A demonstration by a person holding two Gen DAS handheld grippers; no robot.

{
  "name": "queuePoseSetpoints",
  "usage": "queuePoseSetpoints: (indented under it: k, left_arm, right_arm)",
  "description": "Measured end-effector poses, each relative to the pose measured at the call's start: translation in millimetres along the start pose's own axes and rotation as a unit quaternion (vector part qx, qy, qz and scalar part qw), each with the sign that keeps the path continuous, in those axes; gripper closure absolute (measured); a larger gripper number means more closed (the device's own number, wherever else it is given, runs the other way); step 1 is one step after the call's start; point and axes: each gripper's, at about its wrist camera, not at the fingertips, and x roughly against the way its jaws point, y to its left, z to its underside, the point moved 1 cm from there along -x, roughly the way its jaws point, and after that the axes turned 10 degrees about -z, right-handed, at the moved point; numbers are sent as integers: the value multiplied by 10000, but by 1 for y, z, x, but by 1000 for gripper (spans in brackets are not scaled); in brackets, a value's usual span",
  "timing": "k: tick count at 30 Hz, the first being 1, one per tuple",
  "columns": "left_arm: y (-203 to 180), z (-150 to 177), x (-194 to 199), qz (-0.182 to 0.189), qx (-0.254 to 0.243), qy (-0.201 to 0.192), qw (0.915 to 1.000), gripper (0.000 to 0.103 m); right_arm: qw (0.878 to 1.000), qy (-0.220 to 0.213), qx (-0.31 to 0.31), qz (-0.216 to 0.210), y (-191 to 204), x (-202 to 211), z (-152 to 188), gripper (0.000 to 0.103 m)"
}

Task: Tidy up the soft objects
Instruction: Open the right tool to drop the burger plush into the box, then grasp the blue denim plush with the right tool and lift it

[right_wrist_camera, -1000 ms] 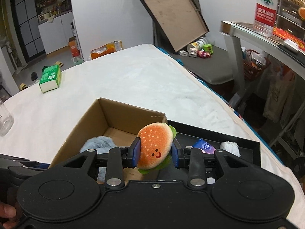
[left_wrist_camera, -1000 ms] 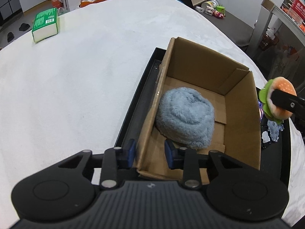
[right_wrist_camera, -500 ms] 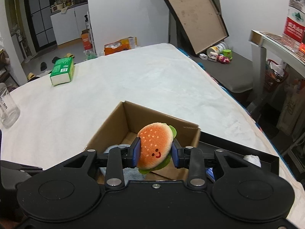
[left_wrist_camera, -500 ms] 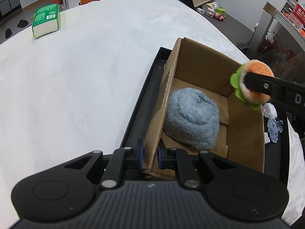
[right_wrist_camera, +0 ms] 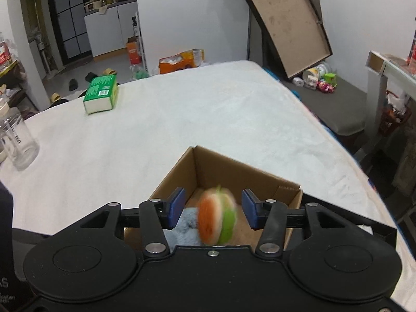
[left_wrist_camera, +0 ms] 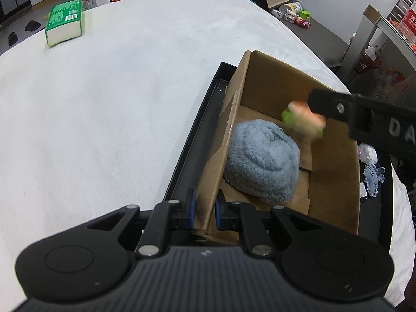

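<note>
A green pack (left_wrist_camera: 65, 22) lies far left on the white cloth (left_wrist_camera: 117, 104). The left gripper (left_wrist_camera: 204, 212) clamps the box (left_wrist_camera: 335, 182) by its near wall, box sitting in the black tray (left_wrist_camera: 192, 140). Inside, the blue plush (left_wrist_camera: 260, 161) rests on the floor. The right gripper (right_wrist_camera: 212, 208) is opening, pads clear of the blurred burger (right_wrist_camera: 217, 214), which sits loose between them over the box.

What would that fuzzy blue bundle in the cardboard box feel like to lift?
The fuzzy blue bundle looks like rolled plush cloth, so it is probably light and squashy. It may sag or unroll if gripped by one edge. Its rounded heap sits settled in the cardboard box, so it is unlikely to roll.
</note>
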Motion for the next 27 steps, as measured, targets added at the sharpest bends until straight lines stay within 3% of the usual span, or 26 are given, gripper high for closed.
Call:
queuePoseSetpoints:
  k: [16, 21, 27]
  left_arm:
    - [-14, -3, 6, -280, -169, 54, 9995, 79]
    - [-20, -3, 8, -376, -204, 42, 9991, 61]
    - [-29, -2, 11, -503, -325, -28, 9982, 46]
  right_arm:
    - [9995, -2, -282, 146, -35, 32, 37, 33]
    - [9985, -22, -464, 292, -53, 41, 48, 30]
    - [9976, -151, -518, 440, -68, 50, 57, 22]
